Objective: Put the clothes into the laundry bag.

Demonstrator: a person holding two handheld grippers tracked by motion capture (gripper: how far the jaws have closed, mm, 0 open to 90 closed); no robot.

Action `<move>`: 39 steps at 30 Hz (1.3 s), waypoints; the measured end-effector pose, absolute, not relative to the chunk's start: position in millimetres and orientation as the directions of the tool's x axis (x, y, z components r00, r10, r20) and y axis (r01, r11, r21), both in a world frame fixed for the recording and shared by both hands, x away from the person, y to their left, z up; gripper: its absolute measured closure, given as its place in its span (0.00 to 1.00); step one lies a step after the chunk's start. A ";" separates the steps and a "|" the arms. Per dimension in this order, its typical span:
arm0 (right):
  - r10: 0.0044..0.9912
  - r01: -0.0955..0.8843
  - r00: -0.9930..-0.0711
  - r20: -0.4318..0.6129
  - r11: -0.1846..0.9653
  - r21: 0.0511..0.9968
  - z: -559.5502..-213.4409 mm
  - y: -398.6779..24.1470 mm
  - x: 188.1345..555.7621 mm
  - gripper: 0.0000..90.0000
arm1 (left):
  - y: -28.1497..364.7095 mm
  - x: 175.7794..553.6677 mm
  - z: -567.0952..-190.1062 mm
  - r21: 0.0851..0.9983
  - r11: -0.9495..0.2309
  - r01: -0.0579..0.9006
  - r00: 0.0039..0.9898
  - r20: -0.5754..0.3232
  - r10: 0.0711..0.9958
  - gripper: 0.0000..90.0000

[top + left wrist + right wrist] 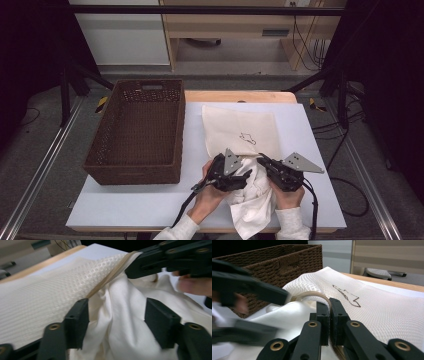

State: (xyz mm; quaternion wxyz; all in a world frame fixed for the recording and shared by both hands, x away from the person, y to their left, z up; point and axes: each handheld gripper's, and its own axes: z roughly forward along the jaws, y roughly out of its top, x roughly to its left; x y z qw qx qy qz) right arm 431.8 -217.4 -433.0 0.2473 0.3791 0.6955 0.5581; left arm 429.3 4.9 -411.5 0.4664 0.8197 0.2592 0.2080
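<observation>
The mesh bag (240,131) is cream-white with a fine honeycomb weave, a beige zip along its edge (110,277) and a small dark outline drawing on its face (347,296). The cloth (252,197) bunched at its opening is plain off-white with no pattern, and it lies on a pale, bluish-white tabletop (150,205) edged at the far side in light wood. The basket (137,131) is dark brown woven wicker, and each hand-held gripper, left (245,173) and right (261,161), is black with brass-coloured rivets and a grey plate on top.
</observation>
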 end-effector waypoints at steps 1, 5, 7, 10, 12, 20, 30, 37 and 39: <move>0.805 0.253 -0.588 0.079 0.090 0.963 -432.9 -217.6 431.6 0.97 | 10.0 422.6 -407.2 0.876 -0.429 0.222 0.784 0.101 0.612 0.33; 0.806 0.253 -0.587 0.075 0.094 0.963 -433.2 -217.2 432.2 0.96 | 24.4 396.9 -403.9 0.877 -0.425 0.222 0.810 0.076 0.581 0.24; 0.807 0.251 -0.586 0.068 0.101 0.963 -433.4 -216.9 432.2 0.96 | 25.2 392.0 -407.8 0.870 -0.436 0.229 0.816 0.073 0.573 0.23; 0.808 0.252 -0.585 0.068 0.101 0.962 -433.5 -217.1 432.4 0.96 | 16.3 387.2 -437.1 0.832 -0.479 0.279 0.835 0.036 0.550 0.23; 0.808 0.251 -0.585 0.066 0.103 0.962 -433.6 -216.9 432.5 0.96 | 12.7 390.1 -444.0 0.826 -0.478 0.299 0.837 0.013 0.547 0.24; 0.808 0.259 -0.584 0.070 0.104 0.960 -434.1 -216.9 433.6 0.96 | 1.2 388.3 -440.5 0.865 -0.449 0.223 0.840 0.064 0.539 0.86; 0.814 0.255 -0.576 0.078 0.088 0.963 -431.4 -220.8 432.4 0.97 | -16.1 413.3 -403.2 0.870 -0.440 0.223 0.835 0.062 0.547 0.87; 0.819 0.253 -0.566 0.098 0.060 0.966 -429.0 -226.3 430.9 0.97 | -23.3 438.1 -413.9 0.840 -0.480 0.252 0.809 0.089 0.581 0.85; 0.813 0.252 -0.574 0.091 0.070 0.965 -429.1 -223.0 430.9 0.97 | -29.0 450.3 -427.2 0.796 -0.546 0.262 0.799 0.139 0.585 0.84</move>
